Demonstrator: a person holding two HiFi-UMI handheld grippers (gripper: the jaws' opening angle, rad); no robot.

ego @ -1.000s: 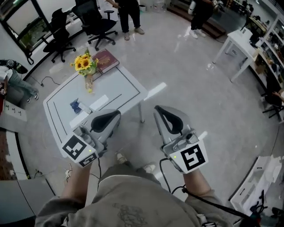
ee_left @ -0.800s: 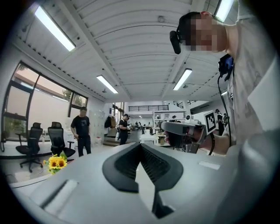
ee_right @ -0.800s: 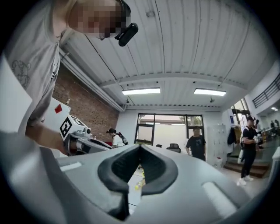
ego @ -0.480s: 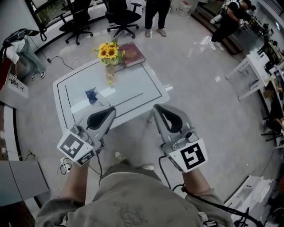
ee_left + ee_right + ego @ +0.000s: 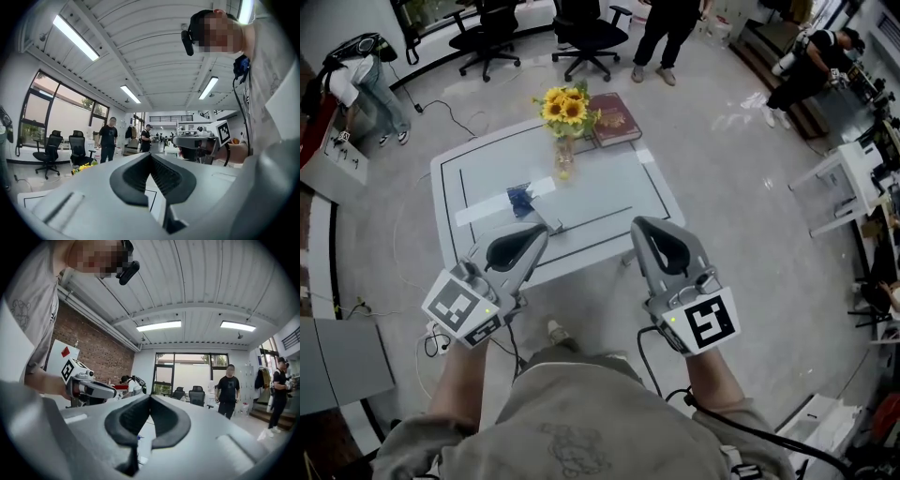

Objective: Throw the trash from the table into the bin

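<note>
Head view has my left gripper (image 5: 542, 234) and my right gripper (image 5: 642, 230) held level side by side over the near edge of the white rectangular desk (image 5: 609, 199). Each has its jaws pressed together with nothing between them. The crumpled blue wrapper (image 5: 520, 198) lies on the desk just ahead of my left gripper's tips, touching a white paper strip (image 5: 483, 210). Farther ahead stands a glass vase of yellow sunflowers (image 5: 566, 108). A dark red hardcover book (image 5: 617, 119) lies just beside it, well ahead of my right gripper.
</note>
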